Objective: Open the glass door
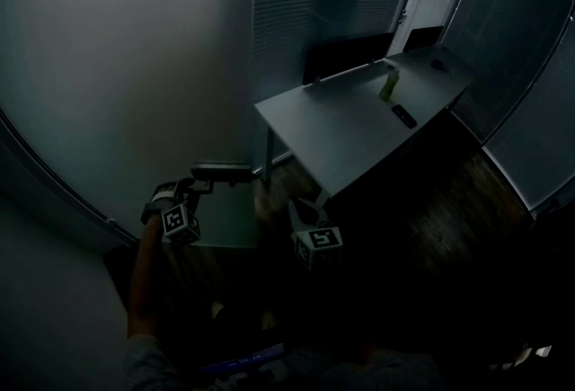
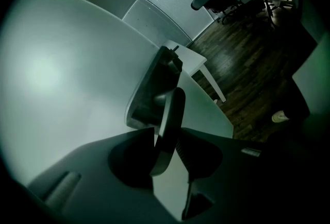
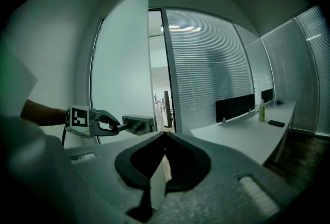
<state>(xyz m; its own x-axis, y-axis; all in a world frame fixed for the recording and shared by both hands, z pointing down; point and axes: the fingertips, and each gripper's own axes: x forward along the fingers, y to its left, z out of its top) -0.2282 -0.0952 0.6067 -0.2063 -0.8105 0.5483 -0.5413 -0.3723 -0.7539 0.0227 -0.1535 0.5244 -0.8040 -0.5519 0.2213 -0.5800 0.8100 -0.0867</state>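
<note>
Right gripper [image 3: 164,135]: jaws together, nothing between them, held low and clear of the work. Left gripper [image 3: 117,126]: clamped on the handle [image 3: 138,124], whose lever lies between its jaws in the left gripper view, with the pads pressing both sides. The handle is mounted at the free edge of the frosted glass door [image 3: 121,53], to the person's left. The door stands ajar: a narrow gap [image 3: 157,63] shows between its edge and the frame, with a lit corridor beyond. Judged step: swinging the door wider, task part done. The next move calls for a steady pull along the door's arc, with the grip kept firm so the lever does not slip. Farther off are a surface [image 1: 359,124] carrying a bottle [image 1: 388,85], and blinds [image 3: 201,63] behind it.
</note>
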